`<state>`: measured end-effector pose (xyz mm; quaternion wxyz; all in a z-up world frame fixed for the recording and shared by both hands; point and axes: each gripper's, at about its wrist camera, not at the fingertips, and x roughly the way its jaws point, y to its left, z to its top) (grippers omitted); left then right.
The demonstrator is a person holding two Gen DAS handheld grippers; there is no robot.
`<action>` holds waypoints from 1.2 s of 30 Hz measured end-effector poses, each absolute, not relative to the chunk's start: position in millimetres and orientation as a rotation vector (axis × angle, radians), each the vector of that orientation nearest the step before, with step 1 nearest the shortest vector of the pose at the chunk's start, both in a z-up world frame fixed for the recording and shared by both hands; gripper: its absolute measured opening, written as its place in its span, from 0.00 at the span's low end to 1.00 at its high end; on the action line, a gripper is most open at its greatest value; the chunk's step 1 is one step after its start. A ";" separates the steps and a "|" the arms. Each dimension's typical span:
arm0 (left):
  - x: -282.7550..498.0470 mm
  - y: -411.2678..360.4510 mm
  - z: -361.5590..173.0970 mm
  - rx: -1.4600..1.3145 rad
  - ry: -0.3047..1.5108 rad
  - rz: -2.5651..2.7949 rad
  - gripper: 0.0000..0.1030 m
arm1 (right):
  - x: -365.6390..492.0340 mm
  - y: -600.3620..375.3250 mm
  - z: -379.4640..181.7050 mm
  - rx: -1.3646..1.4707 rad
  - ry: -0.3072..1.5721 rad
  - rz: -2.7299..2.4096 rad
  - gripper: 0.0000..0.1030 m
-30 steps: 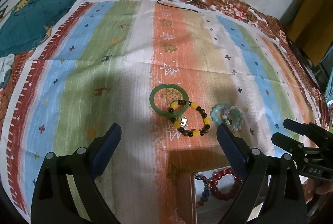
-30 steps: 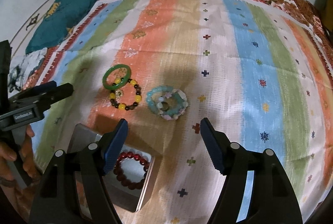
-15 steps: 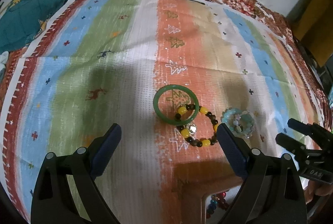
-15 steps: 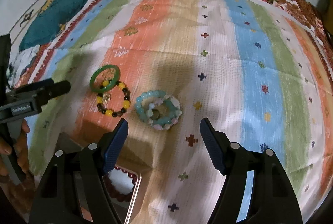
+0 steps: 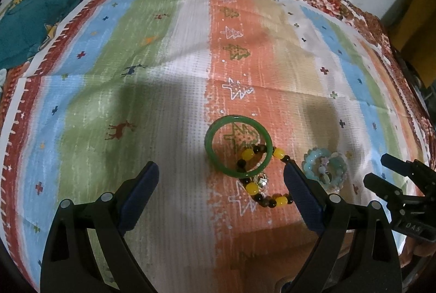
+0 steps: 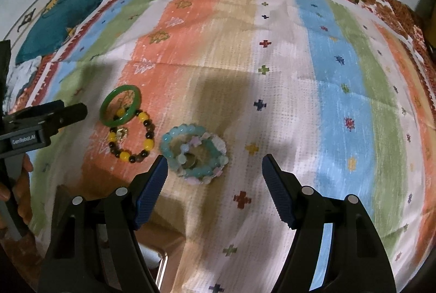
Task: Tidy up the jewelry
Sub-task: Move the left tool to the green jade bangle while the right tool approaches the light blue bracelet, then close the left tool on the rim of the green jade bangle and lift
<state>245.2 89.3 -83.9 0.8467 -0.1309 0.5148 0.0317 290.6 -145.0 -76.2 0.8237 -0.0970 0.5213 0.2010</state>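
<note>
Two empty hand-held grippers, left (image 5: 220,184) and right (image 6: 214,170), gape wide before you over a smooth green bangle (image 5: 238,147), round beaded bracelets (image 6: 194,154) and woven striped cloth (image 6: 327,102).

Black gripper (image 6: 214,191) frames, blue ribbed pads (image 6: 278,192), silver screws

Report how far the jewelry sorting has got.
Done: nothing that these views confirm; only the corner of a metal tin shows, its contents hidden.
In hand: nothing. The left gripper and right gripper are both open above the striped cloth.
Left: the green bangle overlapping the yellow-and-brown bead bracelet, and the pale blue bead bracelets.
</note>
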 end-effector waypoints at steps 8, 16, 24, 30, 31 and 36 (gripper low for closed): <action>255.1 87.9 -94.4 -0.275 1.108 0.047 0.85 | 302.8 -145.3 -88.6 -0.183 1.133 0.417 0.69; 264.3 91.9 -104.6 -0.279 1.132 0.060 0.72 | 310.7 -142.8 -96.8 -0.168 1.154 0.417 0.69; 270.5 94.2 -116.4 -0.288 1.161 0.049 0.57 | 318.0 -137.7 -108.8 -0.173 1.182 0.419 0.56; 276.9 94.9 -124.9 -0.289 1.178 0.041 0.50 | 319.3 -135.5 -116.5 -0.186 1.205 0.425 0.41; 278.1 95.1 -126.2 -0.285 1.178 0.043 0.50 | 320.0 -135.6 -118.0 -0.186 1.209 0.425 0.36; 281.1 98.6 -129.5 -0.277 1.176 0.056 0.36 | 320.7 -136.4 -122.4 -0.187 1.225 0.427 0.20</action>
